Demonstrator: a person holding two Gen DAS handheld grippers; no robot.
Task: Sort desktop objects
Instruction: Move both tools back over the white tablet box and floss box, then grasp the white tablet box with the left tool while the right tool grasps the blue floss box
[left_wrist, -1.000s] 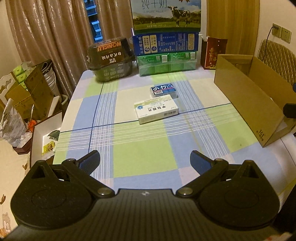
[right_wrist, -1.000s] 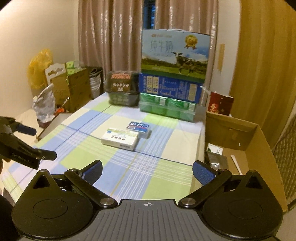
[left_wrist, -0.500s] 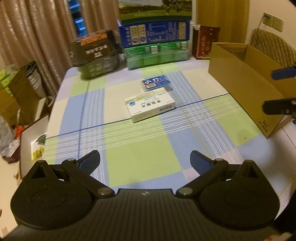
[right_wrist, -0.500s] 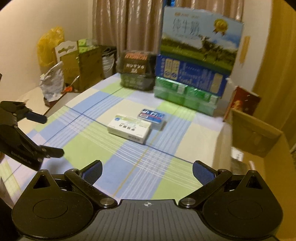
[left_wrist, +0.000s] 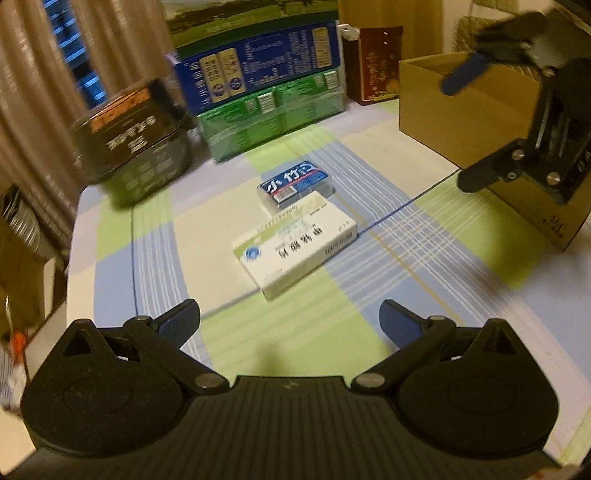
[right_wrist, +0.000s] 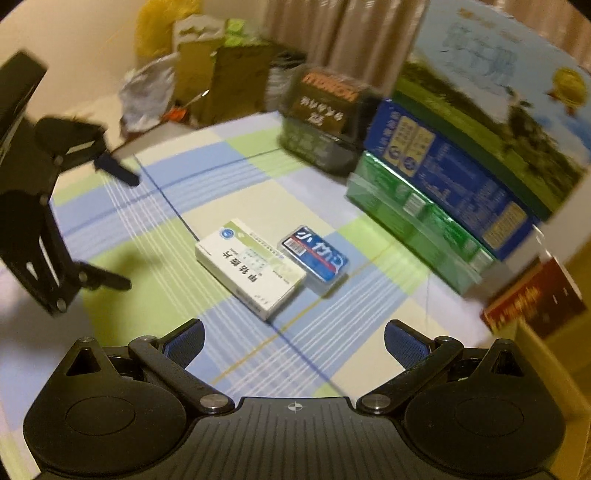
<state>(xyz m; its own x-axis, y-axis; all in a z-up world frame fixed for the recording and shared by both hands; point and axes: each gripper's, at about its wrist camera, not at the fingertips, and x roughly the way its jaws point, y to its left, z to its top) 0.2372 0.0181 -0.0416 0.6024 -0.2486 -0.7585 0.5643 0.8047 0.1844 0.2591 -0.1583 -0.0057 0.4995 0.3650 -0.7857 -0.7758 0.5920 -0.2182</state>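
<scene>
You are holding the left gripper low over the near part of the checked tablecloth, and its two blue fingers are standing wide apart with nothing between them. The right gripper is also spread wide and is carrying nothing; in the left wrist view it is showing at the upper right, in front of the cardboard box.

The white medicine box is lying flat in the middle of the table, just ahead of the left fingers and apart from them. The small blue pack is lying right behind it; their corners are looking as if they touch, but I cannot tell this for sure. In the right wrist view the white medicine box is sitting ahead of the fingers and a little to the left, with the blue pack beside it on the right.

At the far edge of the table a dark carton, a green carton with a blue carton on top of it, and a red box are standing in a row. The view is blurred at the edges.
</scene>
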